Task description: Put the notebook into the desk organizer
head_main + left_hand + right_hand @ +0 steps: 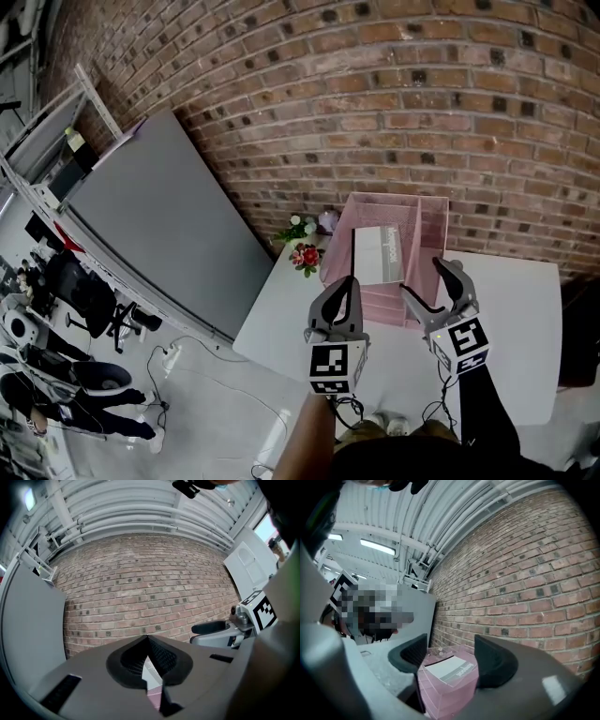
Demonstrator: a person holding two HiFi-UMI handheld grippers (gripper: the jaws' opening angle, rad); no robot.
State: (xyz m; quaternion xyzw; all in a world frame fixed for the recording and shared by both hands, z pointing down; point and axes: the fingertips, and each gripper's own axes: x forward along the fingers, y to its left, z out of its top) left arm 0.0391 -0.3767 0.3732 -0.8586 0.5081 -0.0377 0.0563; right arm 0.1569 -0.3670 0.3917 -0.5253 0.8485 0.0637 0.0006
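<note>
The pink mesh desk organizer (427, 230) stands at the back of the white table (511, 328) against the brick wall. A white and grey notebook (378, 253) lies inside it. My left gripper (349, 283) hovers just in front of the organizer's near left corner, shut and empty. In the left gripper view its tips (148, 639) meet, and a sliver of notebook (151, 673) shows below them. My right gripper (422, 277) hovers at the organizer's near right corner, open. In the right gripper view the jaws (450, 644) stand wide, with the organizer (445, 693) and notebook (452, 669) beyond them, untouched.
A small bunch of flowers (302, 253) sits at the table's back left corner beside the organizer. A grey panel (159, 225) leans left of the table. Cables (225, 394) lie on the floor below the table's left edge. The brick wall (422, 103) closes off the back.
</note>
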